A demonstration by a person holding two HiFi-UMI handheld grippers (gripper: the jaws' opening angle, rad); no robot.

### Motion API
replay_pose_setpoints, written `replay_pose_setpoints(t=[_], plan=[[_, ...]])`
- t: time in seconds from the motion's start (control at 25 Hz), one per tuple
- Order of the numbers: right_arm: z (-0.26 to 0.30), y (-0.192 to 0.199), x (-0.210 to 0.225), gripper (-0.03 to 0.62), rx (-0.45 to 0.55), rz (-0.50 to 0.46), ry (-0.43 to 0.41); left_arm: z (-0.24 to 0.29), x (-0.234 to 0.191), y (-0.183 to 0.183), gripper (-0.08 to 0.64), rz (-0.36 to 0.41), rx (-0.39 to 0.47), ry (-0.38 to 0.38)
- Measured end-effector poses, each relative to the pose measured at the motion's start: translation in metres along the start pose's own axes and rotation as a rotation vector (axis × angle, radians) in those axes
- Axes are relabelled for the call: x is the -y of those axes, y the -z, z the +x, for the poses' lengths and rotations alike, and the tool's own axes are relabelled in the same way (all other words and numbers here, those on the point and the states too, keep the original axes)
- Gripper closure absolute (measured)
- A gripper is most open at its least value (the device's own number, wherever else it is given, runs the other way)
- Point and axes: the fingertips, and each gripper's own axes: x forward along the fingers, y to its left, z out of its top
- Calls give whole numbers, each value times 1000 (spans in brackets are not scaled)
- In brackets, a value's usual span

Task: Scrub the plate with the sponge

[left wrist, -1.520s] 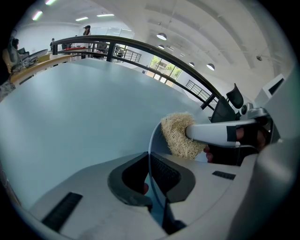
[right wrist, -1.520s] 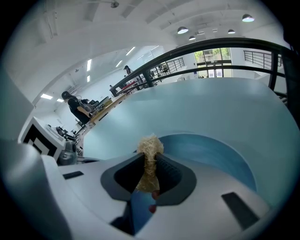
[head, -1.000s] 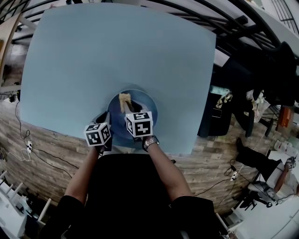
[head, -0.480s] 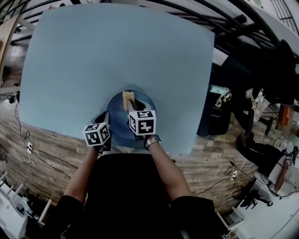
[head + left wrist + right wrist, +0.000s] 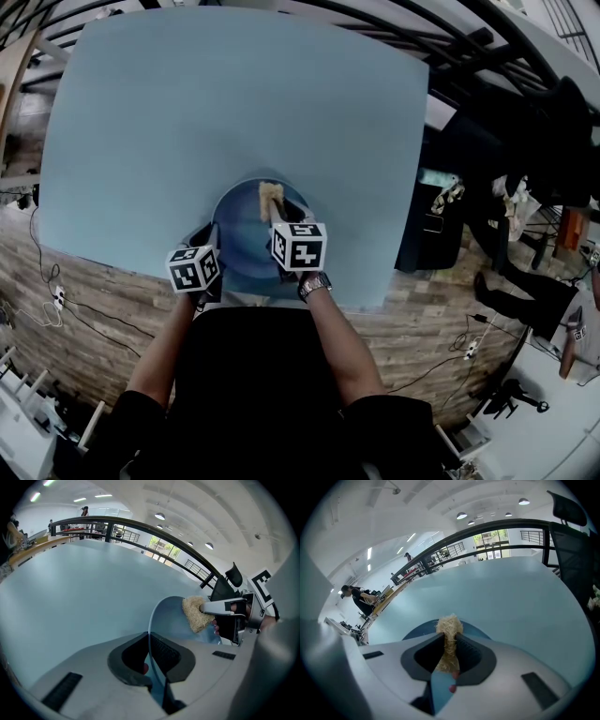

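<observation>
Head view: pale blue counter (image 5: 234, 112); round blue plate (image 5: 236, 248) at its near edge, just in front of the person.
Left gripper (image 5: 208, 236): jaws clenched on the plate's left rim.
Left gripper view: the plate's thin rim runs between the jaws, and its face opens to the right.
Right gripper (image 5: 277, 214): jaws grasping a tan, fibrous sponge (image 5: 271, 197).
Sponge position: touching the plate's face, on its far right part.
Right gripper view: the sponge is squeezed narrow between the jaws, its tuft sticking out past them over the plate.

A pale blue bench (image 5: 234, 94) stands on a wood-plank floor (image 5: 84, 281). Beyond it are a black railing (image 5: 511, 523), round ceiling lights (image 5: 461, 515) and bright windows (image 5: 490, 537).
</observation>
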Motion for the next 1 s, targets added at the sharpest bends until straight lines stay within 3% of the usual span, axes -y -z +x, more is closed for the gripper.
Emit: replay_pose_setpoints(t=[0.68,1.0], plan=[[-24,6,28,520,22,43,57,2,1,-1,549,-1,6,-1],[-18,10,-13,520,16,-5,-22,2,0,1,549,-26,10,-5]])
